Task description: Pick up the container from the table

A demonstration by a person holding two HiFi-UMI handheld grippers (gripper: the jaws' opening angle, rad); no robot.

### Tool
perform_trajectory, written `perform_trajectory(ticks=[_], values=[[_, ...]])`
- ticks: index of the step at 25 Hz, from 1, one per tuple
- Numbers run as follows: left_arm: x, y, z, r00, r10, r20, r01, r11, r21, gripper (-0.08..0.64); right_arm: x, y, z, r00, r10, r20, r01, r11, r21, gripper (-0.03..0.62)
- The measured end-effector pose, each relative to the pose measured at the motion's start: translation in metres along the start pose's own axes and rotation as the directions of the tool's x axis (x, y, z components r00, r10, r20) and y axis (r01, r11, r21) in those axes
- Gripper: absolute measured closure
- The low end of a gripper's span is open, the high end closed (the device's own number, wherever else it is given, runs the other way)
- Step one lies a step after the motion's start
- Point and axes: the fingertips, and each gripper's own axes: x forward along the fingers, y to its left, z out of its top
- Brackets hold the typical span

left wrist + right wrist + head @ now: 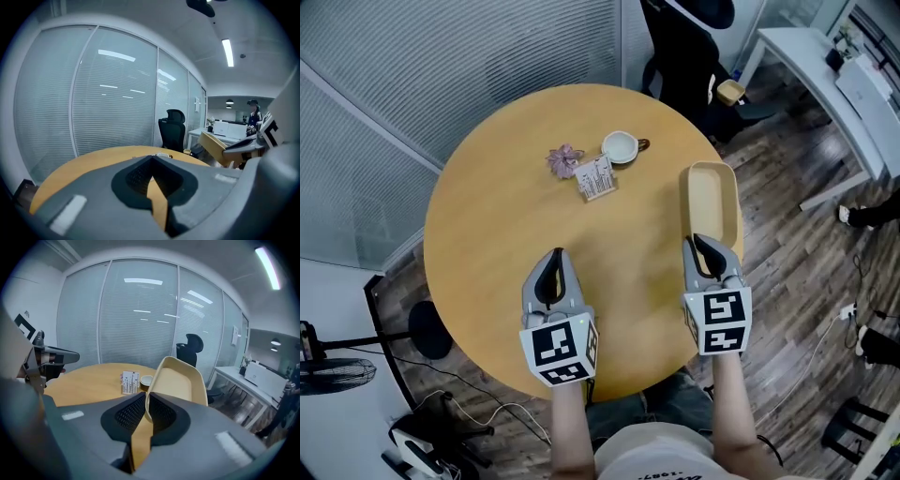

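Observation:
The container is a shallow beige tray (712,202) at the right side of the round wooden table (487,225). My right gripper (705,247) is shut on the tray's near rim. In the right gripper view the tray (176,380) tilts up from between the jaws, lifted off the tabletop. The left gripper view shows the same tray (216,146) raised at the right. My left gripper (551,260) hovers over the near part of the table, jaws shut with nothing between them (151,173).
At the far side of the table lie a small white cup (621,146), a printed card holder (596,178) and a purple flower (565,159). A black office chair (684,47) stands behind the table. A white desk (825,75) is at the right.

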Motion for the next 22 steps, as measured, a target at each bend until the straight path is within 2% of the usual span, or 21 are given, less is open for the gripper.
perform_trajectory(ticks=[10,22], values=[[-0.043,-0.001,0.064,0.987,0.057,0.149,-0.06,0.998,0.015,0.56,-0.043,-0.004,0.066,0.985,0.011,0.171,-0.007,1.0,-0.028,0.54],[-0.096,-0.002,0.117,0.951,0.11,0.289,-0.127,0.991,0.043,0.56,-0.094,-0.002,0.125,0.937,0.026,0.348,-0.009,0.999,-0.049,0.54]])
